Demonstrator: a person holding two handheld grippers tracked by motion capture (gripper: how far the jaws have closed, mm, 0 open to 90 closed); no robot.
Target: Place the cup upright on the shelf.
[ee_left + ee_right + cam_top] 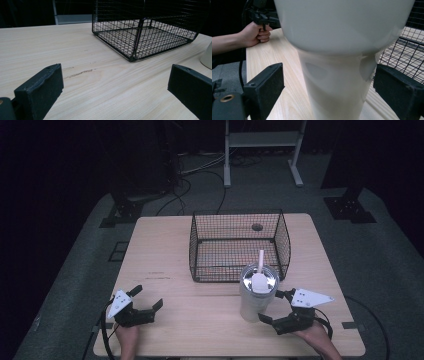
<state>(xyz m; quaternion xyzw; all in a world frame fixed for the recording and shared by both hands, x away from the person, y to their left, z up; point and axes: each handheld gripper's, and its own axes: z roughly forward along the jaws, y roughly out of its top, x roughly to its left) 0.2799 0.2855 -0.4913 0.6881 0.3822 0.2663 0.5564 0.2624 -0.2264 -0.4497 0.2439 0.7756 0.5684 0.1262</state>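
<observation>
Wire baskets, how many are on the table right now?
1. A single black wire mesh basket stands at the far middle of the light wooden table, just behind the tall white tumbler with a clear lid and straw. Nothing suggests another is hidden.

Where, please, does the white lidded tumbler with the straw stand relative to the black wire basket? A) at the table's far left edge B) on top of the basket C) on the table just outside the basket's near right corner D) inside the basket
C: in the high view the white lidded tumbler stands on the wooden table just outside the black wire basket, between the open right gripper jaws.
</observation>
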